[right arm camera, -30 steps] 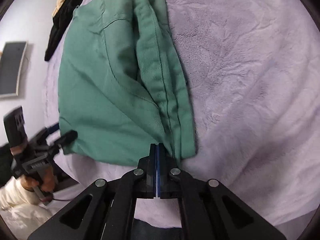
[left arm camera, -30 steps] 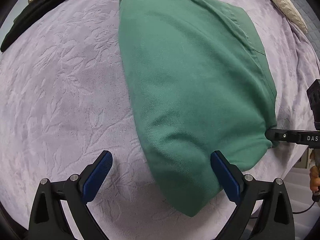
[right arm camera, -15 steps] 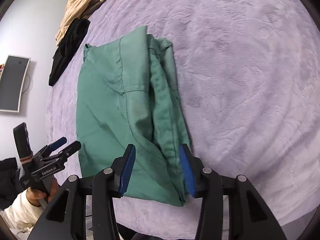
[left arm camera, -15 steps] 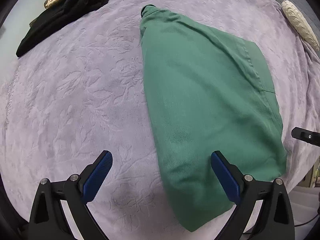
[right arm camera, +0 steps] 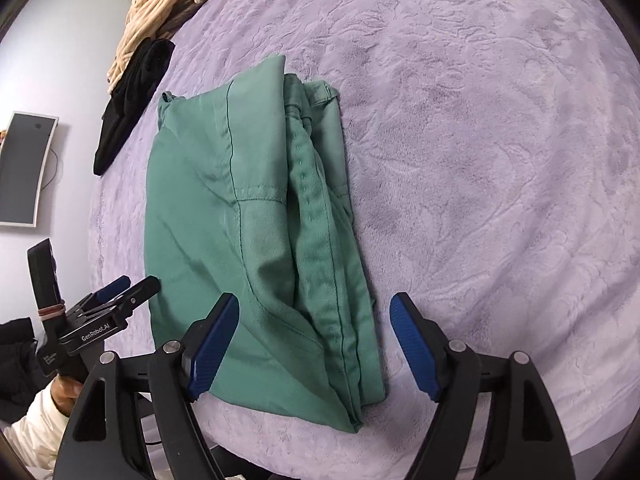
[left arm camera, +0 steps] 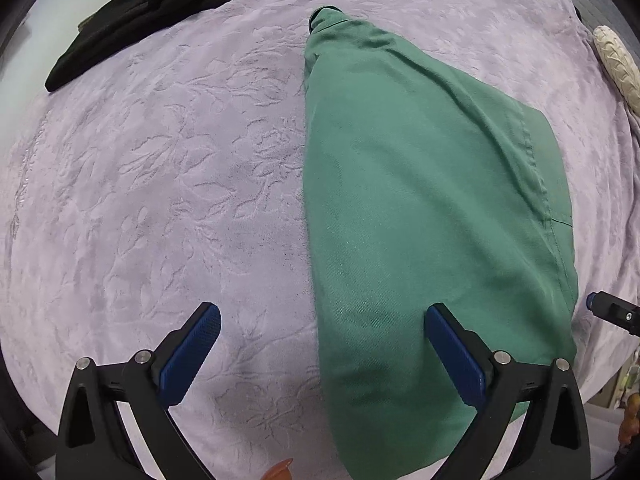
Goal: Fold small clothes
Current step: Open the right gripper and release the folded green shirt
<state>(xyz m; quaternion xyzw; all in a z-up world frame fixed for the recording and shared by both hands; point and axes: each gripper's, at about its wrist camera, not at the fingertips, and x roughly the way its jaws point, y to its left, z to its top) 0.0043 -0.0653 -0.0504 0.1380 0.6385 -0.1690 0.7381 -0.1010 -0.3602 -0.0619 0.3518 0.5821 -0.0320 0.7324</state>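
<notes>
Green folded garment is lying flat on the lilac blanket, no longer pinched: the right gripper, clamped a second ago, is now hovering above its near edge with jaws spread. Left gripper is hovering wide open too, having pulled back.

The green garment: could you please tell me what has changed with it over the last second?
The right tongs, shut on the green garment's near edge a second ago, have opened and let go; both tongs have drawn back. The left tongs stayed open, and the garment stayed folded.
</notes>
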